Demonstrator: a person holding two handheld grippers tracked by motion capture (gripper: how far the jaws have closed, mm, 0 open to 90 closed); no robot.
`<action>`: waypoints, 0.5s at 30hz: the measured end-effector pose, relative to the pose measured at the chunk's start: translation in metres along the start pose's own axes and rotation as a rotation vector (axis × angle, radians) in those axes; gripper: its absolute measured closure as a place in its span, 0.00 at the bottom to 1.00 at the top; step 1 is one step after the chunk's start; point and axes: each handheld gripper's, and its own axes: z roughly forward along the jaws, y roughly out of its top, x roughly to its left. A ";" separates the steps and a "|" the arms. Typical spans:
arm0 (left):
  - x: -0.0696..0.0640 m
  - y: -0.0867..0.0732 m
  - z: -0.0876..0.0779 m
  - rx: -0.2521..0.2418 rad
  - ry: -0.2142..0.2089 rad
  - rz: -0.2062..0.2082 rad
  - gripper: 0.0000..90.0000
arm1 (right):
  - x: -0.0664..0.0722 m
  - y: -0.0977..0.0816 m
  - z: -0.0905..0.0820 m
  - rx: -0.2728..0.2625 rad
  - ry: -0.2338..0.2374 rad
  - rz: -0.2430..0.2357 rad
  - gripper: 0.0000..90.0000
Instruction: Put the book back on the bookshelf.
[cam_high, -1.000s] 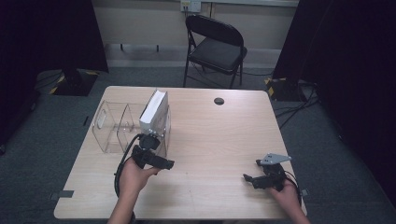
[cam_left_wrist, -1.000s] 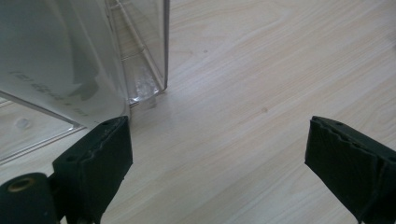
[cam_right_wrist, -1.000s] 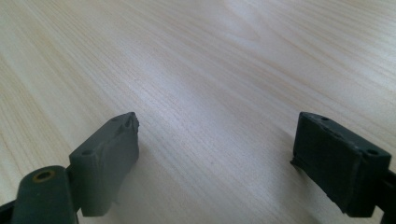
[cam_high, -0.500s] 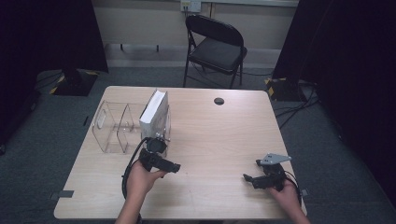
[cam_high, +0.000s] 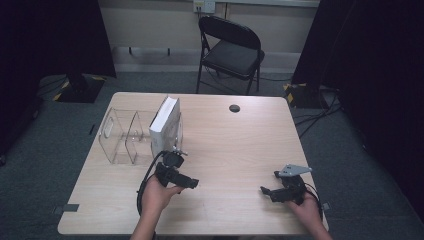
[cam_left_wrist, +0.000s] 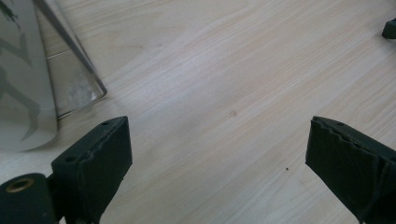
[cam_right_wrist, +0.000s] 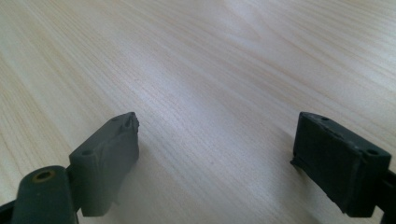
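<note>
High view: left gripper (cam_high: 192, 183) sits just in front of the upright white book (cam_high: 164, 124), jaws apart and empty; right gripper (cam_high: 263, 190) also gapes, well off.

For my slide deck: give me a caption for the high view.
Two open hand-held claws, left and right, rest on a wooden table beside a white book standing in a clear organizer.

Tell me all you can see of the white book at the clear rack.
The book is a thick white hardback that stands upright on its bottom edge in the rightmost slot of the clear rack, at the table's left side. Its spine faces the near edge and its pale page block shows on top. It leans slightly to the right against a rack wall. In the left gripper view its cover looks glossy with grey marks. No hand-held gripper touches it.
</note>
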 end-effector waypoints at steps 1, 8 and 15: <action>-0.001 0.000 0.001 0.004 -0.002 0.003 0.07 | 0.000 0.000 0.000 0.000 -0.001 0.000 0.15; -0.006 0.001 0.008 0.000 -0.017 0.006 0.07 | 0.000 0.000 0.000 0.001 -0.002 0.000 0.15; -0.010 0.001 0.017 0.007 -0.031 0.018 0.07 | 0.000 0.000 0.000 0.000 0.000 0.000 0.15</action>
